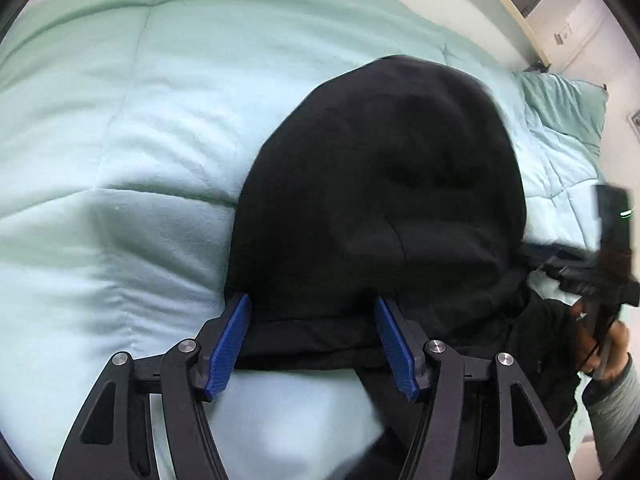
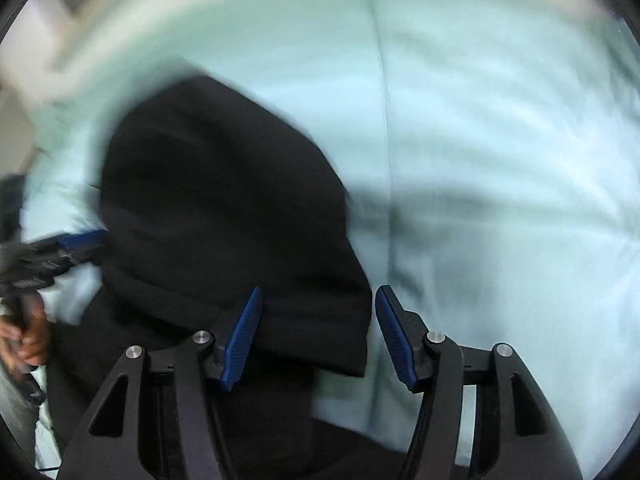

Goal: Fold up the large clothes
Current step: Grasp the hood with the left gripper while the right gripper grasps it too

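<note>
My left claw (image 1: 312, 340) was spread wide at the bottom of the left view. Its arms were hard black plastic with round silver screws, and its flat blue pads (image 1: 230, 350) had tiny ridges. The near edge of the black clothing (image 1: 376, 184) lay between the pads, but the pads did not squeeze it.

My right claw (image 2: 318, 336) was spread wide too, at the bottom of the right view. Its blue pads (image 2: 244, 336) looked the same. A corner of the black clothing (image 2: 224, 208) lay between them, closer to the left pad, and nothing was pinched.

The clothing was soft, dark and thick. It lay folded in a rounded hump in the middle of the left view, and in the middle left of the blurry right view.

Under it was a fuzzy, puffy, pale mint blanket (image 1: 120, 140) with stitched lines making big squares. It filled most of both views.

At the right edge of the left view, my right hand (image 1: 604, 344) gripped a black handle, with a gray sleeve (image 1: 616, 404) below it. A small green light (image 1: 626, 212) glowed higher up.

Far off, in the upper right, was a pale wall (image 1: 576, 12). I could read no words anywhere.
</note>
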Action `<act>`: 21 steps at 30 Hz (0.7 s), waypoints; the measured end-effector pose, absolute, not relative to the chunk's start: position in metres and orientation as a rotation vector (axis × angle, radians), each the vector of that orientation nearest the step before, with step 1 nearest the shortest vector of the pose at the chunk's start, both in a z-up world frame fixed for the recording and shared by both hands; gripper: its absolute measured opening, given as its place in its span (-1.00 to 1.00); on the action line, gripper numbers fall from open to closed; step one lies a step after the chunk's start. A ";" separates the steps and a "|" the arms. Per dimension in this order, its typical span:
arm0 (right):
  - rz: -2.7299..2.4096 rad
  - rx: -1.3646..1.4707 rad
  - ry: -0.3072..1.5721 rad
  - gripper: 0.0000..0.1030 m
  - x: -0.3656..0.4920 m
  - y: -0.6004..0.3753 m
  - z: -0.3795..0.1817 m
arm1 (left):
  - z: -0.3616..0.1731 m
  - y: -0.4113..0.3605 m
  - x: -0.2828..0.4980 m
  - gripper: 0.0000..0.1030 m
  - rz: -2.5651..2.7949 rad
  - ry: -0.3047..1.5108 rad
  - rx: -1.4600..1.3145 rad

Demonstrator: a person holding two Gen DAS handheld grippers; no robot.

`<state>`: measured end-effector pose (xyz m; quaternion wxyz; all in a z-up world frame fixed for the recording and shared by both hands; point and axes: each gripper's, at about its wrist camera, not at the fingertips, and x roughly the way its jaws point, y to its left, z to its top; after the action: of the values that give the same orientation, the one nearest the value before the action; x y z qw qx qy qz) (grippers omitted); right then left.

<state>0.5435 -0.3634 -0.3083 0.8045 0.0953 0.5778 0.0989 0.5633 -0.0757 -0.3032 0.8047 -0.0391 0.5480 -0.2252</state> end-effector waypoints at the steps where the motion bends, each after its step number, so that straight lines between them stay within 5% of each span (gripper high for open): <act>1: 0.213 0.236 1.233 0.21 0.543 -0.368 -0.313 | -0.302 -0.080 0.563 0.27 -0.475 1.171 -0.061; 9: 0.296 0.270 1.149 0.26 0.528 -0.386 -0.260 | -0.233 -0.062 0.554 0.29 -0.518 1.053 -0.125; 12: 0.312 0.234 1.098 0.39 0.537 -0.391 -0.236 | -0.210 -0.054 0.576 0.57 -0.538 1.029 -0.223; 21: 0.422 0.252 1.148 0.55 0.616 -0.385 -0.243 | -0.264 -0.071 0.639 0.57 -0.656 1.237 -0.310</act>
<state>0.6163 -0.3847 -0.2427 0.8114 0.1180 0.5374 0.1974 0.6388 -0.0712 -0.2638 0.7537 -0.1421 0.5670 -0.3004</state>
